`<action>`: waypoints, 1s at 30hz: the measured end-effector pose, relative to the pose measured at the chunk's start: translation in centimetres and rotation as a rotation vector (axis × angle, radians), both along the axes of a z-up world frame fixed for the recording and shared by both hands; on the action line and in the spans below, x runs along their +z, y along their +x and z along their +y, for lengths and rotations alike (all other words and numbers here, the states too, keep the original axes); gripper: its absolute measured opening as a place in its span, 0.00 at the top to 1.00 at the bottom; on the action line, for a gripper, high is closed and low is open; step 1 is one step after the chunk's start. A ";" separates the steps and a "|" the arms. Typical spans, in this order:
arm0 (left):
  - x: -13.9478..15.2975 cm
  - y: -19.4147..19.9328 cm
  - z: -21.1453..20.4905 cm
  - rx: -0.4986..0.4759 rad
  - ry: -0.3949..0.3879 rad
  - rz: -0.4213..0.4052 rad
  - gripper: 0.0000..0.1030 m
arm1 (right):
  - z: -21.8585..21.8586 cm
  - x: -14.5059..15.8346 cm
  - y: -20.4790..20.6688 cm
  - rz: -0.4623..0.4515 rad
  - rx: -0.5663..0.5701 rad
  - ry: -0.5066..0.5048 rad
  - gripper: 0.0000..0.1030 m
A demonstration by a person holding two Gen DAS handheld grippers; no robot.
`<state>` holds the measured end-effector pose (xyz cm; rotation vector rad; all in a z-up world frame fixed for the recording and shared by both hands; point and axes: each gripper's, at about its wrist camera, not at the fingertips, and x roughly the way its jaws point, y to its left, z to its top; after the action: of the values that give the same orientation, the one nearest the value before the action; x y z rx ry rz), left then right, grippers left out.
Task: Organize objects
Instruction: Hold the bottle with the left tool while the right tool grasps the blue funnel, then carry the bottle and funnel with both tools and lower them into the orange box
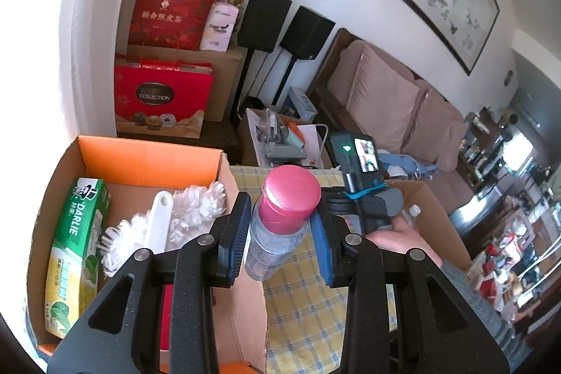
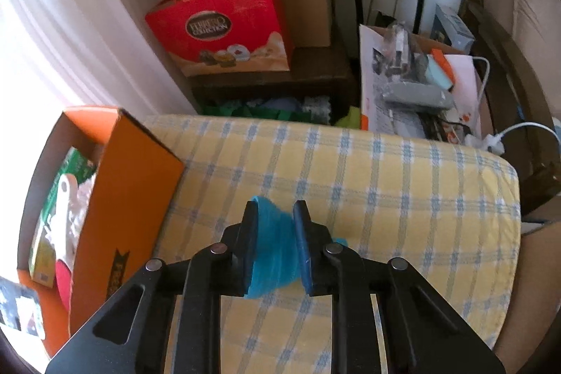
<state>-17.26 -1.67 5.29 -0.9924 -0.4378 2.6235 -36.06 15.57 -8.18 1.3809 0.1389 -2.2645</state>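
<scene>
Only the left wrist view shows the left tongs (image 1: 280,226) clamped on a clear bottle (image 1: 277,233) with a pink cap, held beside the orange box (image 1: 147,153). The right wrist view alone shows the right tongs (image 2: 275,240) pinching a blue plastic bag (image 2: 273,255) above the yellow checked cushion (image 2: 385,191).

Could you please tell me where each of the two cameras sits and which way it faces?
Left wrist: on the left gripper, looking down past its pink-capped bottle into the orange box; the person's hand shows.
Right wrist: on the right gripper, pinching blue plastic over the checked cushion.
Shared: box, cushion, red gift bags.
</scene>
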 end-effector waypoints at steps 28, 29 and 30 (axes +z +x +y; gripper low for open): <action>-1.5 4.2 -7.1 0.118 -0.041 -0.057 0.69 | -2.6 12.8 12.2 0.164 0.100 -0.136 0.94; -1.6 4.3 -7.2 0.119 -0.046 -0.062 0.69 | -3.1 13.1 12.6 0.170 0.114 -0.140 0.94; -1.8 4.5 -7.4 0.121 -0.050 -0.067 0.69 | -3.7 13.4 13.1 0.173 0.128 -0.146 0.94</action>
<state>-12.80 -9.08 3.49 -1.1053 -0.4634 2.7269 -22.95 11.92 5.25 1.0713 0.1133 -2.2370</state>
